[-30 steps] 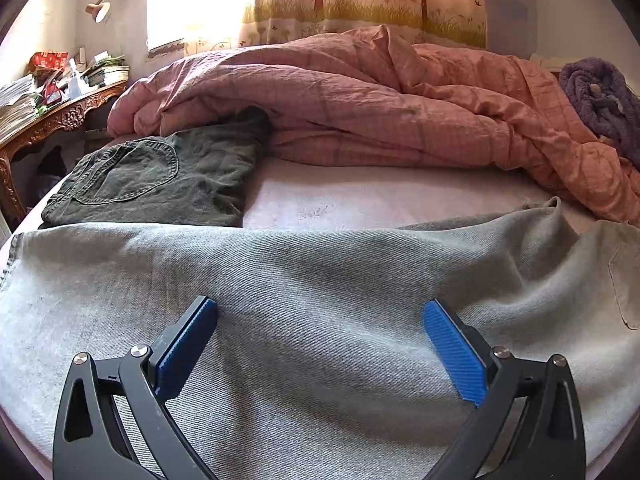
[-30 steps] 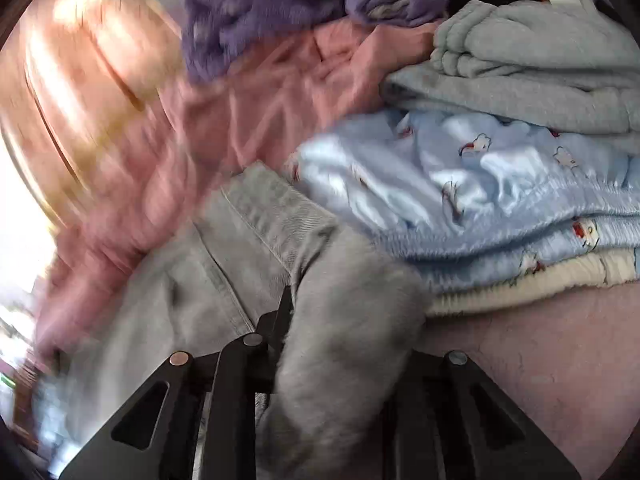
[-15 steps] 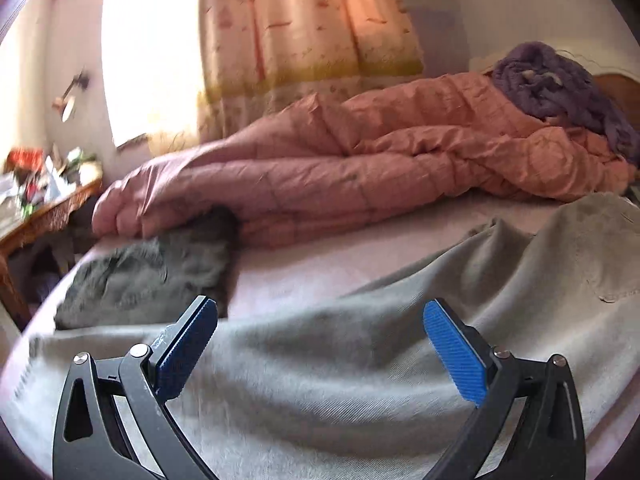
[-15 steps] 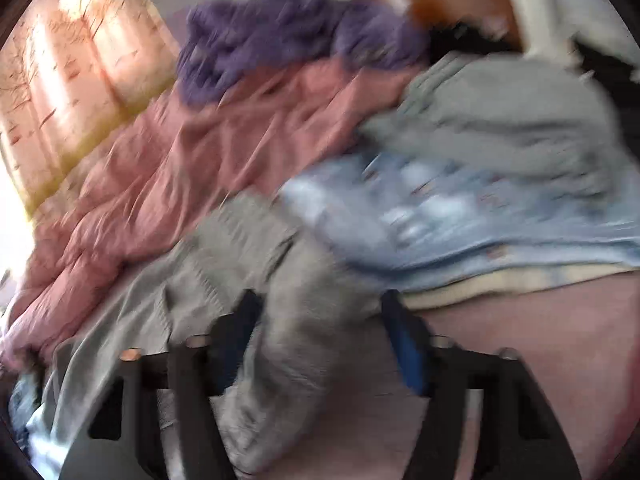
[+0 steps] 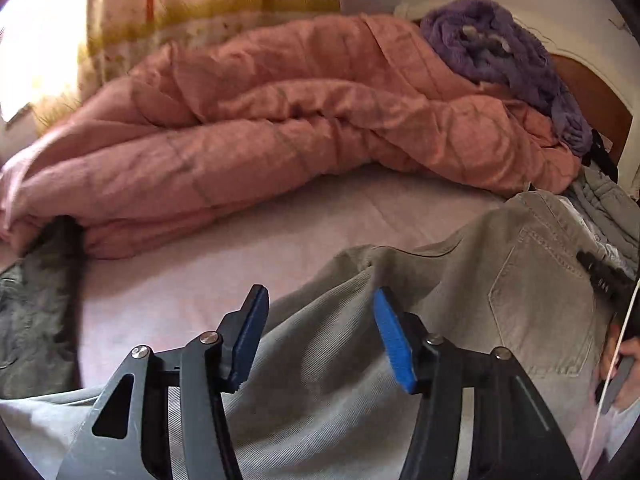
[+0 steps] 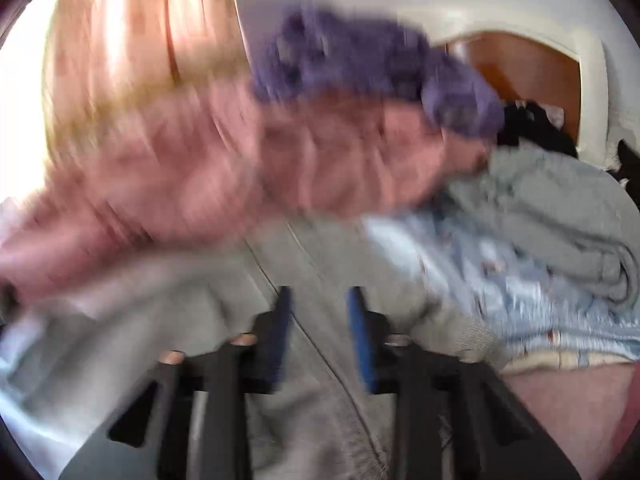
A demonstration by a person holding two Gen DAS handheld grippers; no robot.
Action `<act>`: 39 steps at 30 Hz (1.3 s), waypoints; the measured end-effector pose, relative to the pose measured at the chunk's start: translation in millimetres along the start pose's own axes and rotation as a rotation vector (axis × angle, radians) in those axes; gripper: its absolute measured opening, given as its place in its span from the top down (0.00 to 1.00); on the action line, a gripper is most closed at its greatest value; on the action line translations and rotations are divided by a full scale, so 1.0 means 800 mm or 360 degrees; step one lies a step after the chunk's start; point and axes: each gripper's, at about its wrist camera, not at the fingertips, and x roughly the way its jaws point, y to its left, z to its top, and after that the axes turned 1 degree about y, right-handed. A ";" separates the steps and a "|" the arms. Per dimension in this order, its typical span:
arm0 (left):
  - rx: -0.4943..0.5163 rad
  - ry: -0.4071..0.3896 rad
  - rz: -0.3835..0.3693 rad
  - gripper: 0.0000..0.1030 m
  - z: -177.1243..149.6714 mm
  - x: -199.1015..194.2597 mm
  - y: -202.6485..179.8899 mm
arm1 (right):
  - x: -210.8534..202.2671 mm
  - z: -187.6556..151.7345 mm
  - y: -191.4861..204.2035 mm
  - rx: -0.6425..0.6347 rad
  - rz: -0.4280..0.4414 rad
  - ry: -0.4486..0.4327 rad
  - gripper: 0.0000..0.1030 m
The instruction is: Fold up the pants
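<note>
Grey-green pants (image 5: 500, 300) lie spread across the pink sheet, a back pocket showing at the right. My left gripper (image 5: 320, 320) hovers over a pants leg. Its jaws are closing, still wide apart, with a raised fold of fabric beside the right blue pad (image 5: 394, 340). The right wrist view is blurred. There my right gripper (image 6: 320, 332) is closing on the pants (image 6: 312, 280); the cloth and a seam fill the narrow gap between the pads. A hand (image 5: 622, 360) holding the right gripper shows at the left wrist view's right edge.
A bunched pink duvet (image 5: 300, 120) with a purple blanket (image 5: 492, 48) on it fills the far side of the bed. Dark green folded pants (image 5: 32, 312) lie at the left. A stack of folded clothes (image 6: 552, 216) sits by the headboard (image 6: 528, 76), to the right of the pants.
The left gripper swung right along the pants and its jaws narrowed from fully wide. The right gripper let go of a bunch of pants, opened, shifted, and narrowed again over the seam.
</note>
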 end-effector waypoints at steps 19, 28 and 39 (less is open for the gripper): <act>-0.0010 0.0012 0.0075 0.96 0.036 0.073 -0.031 | -0.001 -0.012 -0.058 0.0296 0.0166 -0.0010 1.00; -0.0085 0.0135 0.0286 0.96 0.026 0.142 -0.021 | -0.005 -0.013 -0.050 0.0235 0.0118 -0.0022 1.00; -0.0085 -0.0053 0.0438 0.96 0.021 0.069 0.045 | -0.003 -0.014 -0.053 0.0264 0.0169 -0.0024 1.00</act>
